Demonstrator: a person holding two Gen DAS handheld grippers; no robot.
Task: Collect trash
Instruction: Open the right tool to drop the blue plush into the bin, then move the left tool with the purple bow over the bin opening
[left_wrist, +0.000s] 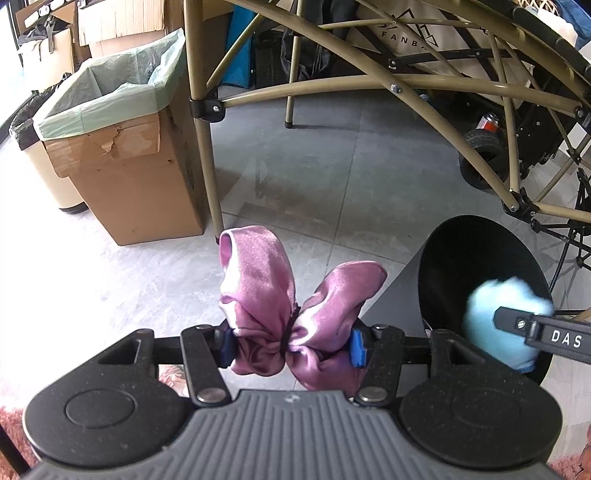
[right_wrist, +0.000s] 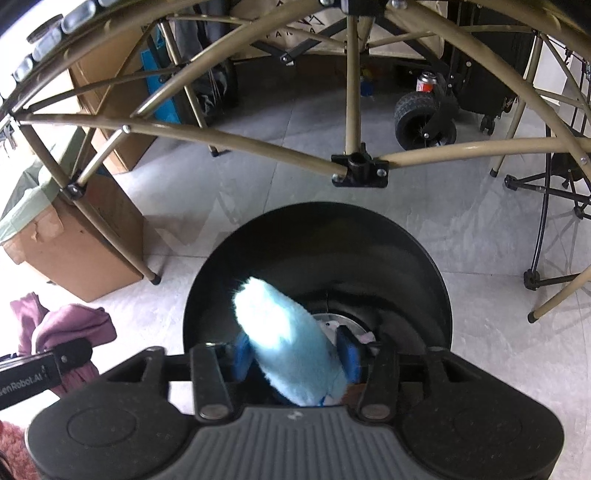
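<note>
A pink satin scrunchie (left_wrist: 258, 280) bulges out between the blue pads of my left gripper (left_wrist: 291, 347), which is shut on it above the floor, left of a black round bin (left_wrist: 472, 266). From the right wrist view the scrunchie (right_wrist: 62, 325) shows at the left edge. My right gripper (right_wrist: 295, 356) hangs over the bin's mouth (right_wrist: 317, 221), jaws standing wide. A fluffy light-blue item (right_wrist: 288, 339), blurred, lies loosely between them, pointing down into the bin. The left wrist view shows that blue item (left_wrist: 491, 314) at the bin's opening. Small scraps lie at the bin's bottom.
A cardboard box with a green liner (left_wrist: 122, 147) stands at the left, a beige bin with a black liner (left_wrist: 40, 162) beside it. Tan folding-frame tubes (right_wrist: 236, 142) arch over the floor behind the black bin. A cart wheel (right_wrist: 424, 118) sits behind. A pink rug (left_wrist: 11, 424) lies at the near left.
</note>
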